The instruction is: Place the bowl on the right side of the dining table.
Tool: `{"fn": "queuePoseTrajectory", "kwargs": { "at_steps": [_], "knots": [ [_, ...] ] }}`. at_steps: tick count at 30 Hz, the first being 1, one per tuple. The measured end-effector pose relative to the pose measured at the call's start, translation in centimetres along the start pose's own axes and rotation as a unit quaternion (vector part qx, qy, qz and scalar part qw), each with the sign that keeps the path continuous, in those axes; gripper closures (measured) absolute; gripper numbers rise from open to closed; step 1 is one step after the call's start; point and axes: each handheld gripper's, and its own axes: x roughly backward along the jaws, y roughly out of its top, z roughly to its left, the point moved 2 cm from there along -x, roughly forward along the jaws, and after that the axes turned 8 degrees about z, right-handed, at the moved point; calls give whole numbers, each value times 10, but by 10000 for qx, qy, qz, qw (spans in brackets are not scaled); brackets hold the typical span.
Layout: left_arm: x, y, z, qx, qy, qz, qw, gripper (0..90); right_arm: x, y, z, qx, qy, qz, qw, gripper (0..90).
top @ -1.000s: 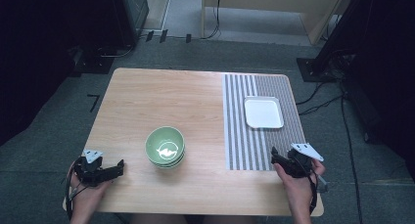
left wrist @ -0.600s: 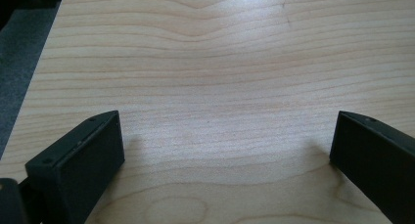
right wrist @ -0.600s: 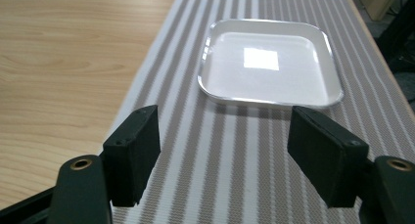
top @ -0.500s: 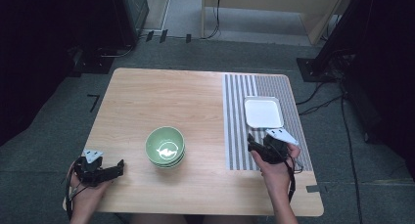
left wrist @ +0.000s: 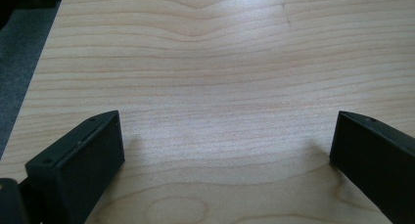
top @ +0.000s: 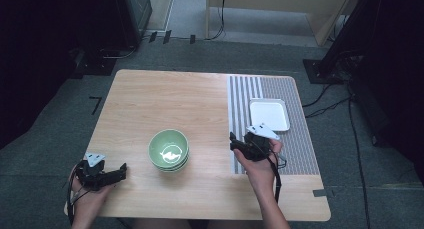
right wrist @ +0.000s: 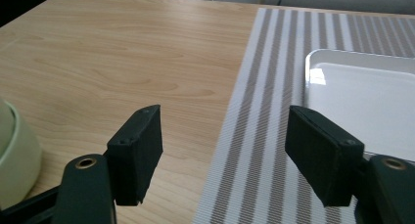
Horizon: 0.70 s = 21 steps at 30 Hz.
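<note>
Bare tabletop (top: pixel 165 101); bowls (top: pixel 169 149) block centre.

Bowl (right wrist: pixel 14 155) cut off by the left edge in the right gripper view, rim and inside out of sight. Plate (right wrist: pixel 372 94), right of bowl, runs off the right edge, near corner hidden behind a jaw. From above, bowl (top: pixel 169 150) looks stacked; count too small to tell.

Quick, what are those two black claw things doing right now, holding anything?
Left gripper: open, empty, over bare wooden table.
Right gripper: open, empty, jaws just closing slightly, at the striped placemat's edge.
</note>
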Motion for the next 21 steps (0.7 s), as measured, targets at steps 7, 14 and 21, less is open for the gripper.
{"fn": "queuePoseTrajectory", "kwargs": {
  "at_steps": [7,14,21],
  "knots": [
    [0,0,0,6,-1,-8,10000,0,-7,6,24,112,257,25,9996,340],
    [0,0,0,5,1,-4,10000,0,-12,13,45,212,472,23,9987,350],
    [0,0,0,-4,7,-6,10000,0,-17,21,72,259,817,-71,9963,380]
  ]
}}
